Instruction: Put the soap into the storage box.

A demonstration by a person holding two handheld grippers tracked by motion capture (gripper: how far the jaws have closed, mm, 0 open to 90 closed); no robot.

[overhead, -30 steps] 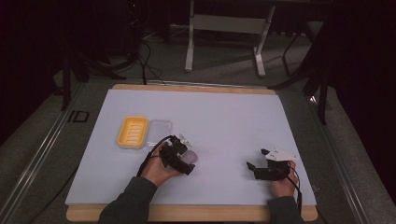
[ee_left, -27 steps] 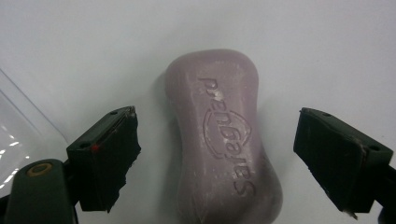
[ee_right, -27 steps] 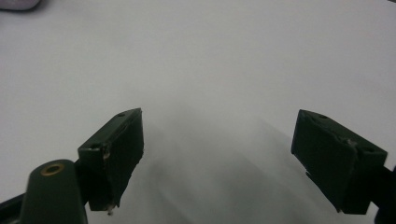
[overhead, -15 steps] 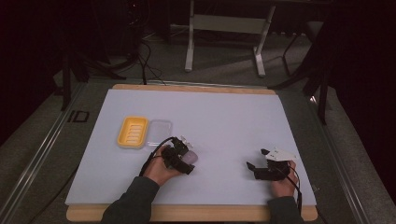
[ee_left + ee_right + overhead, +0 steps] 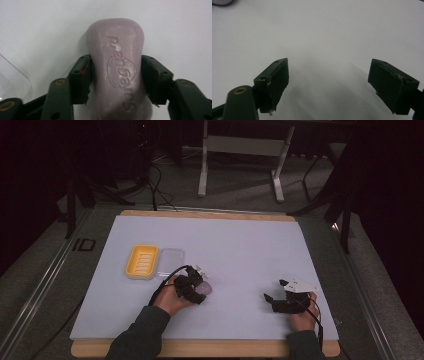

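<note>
A pale lilac soap bar with embossed lettering lies on the white table sheet. My left gripper has just been closing its jaws, and both pads now press on the bar's long sides. From above, the left gripper sits left of centre near the front, with the soap bar showing at its tip. My right gripper rests at the front right, pointing left. In its own view the right gripper stands open over bare sheet with nothing between its fingers.
A yellow ribbed soap dish lies behind and left of my left hand, with a clear plastic lid beside it; the lid's edge shows by the left jaw. The wooden table edge runs along the front.
The left gripper's jaws have come together onto the soap bar. Neither hand has shifted on the table, and the right gripper is as it was.
</note>
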